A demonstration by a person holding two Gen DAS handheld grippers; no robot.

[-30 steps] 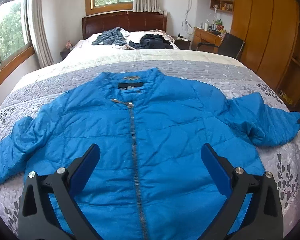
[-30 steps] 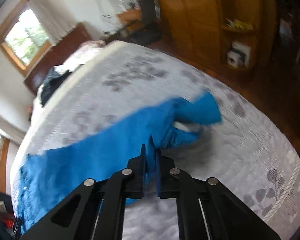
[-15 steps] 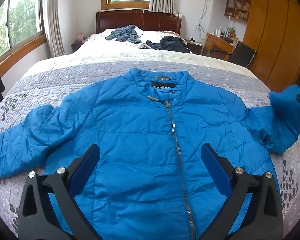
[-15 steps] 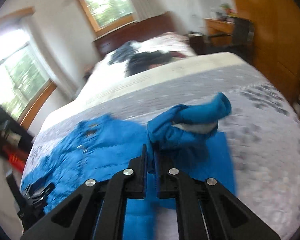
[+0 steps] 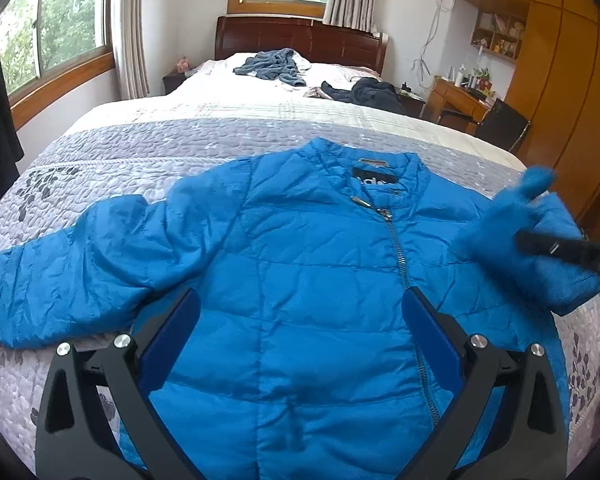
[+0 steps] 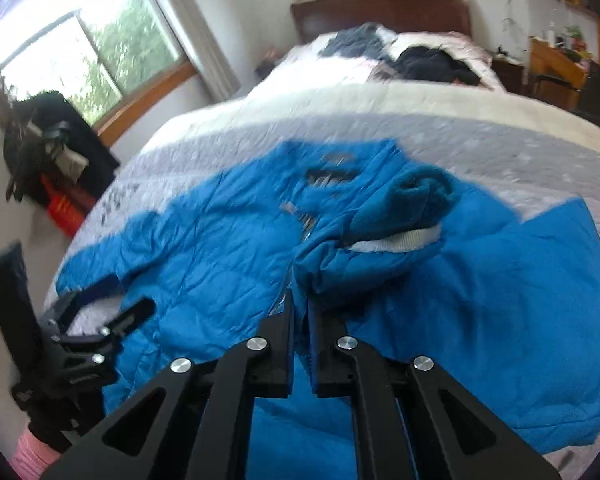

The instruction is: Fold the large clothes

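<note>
A blue quilted jacket [image 5: 300,280] lies front-up on the bed's grey bedspread [image 5: 160,148], collar toward the headboard [image 5: 300,36] and hem toward the cameras, its zip running along that length; the black neck label [image 5: 371,179] carries pale letters too small to read. The right gripper [image 6: 300,300] has its fingers clenched on the jacket's right sleeve [image 6: 380,232], lifted over the chest. The left gripper [image 5: 300,320] hovers above the jacket's lower front, fingers spread wide and empty.
</note>
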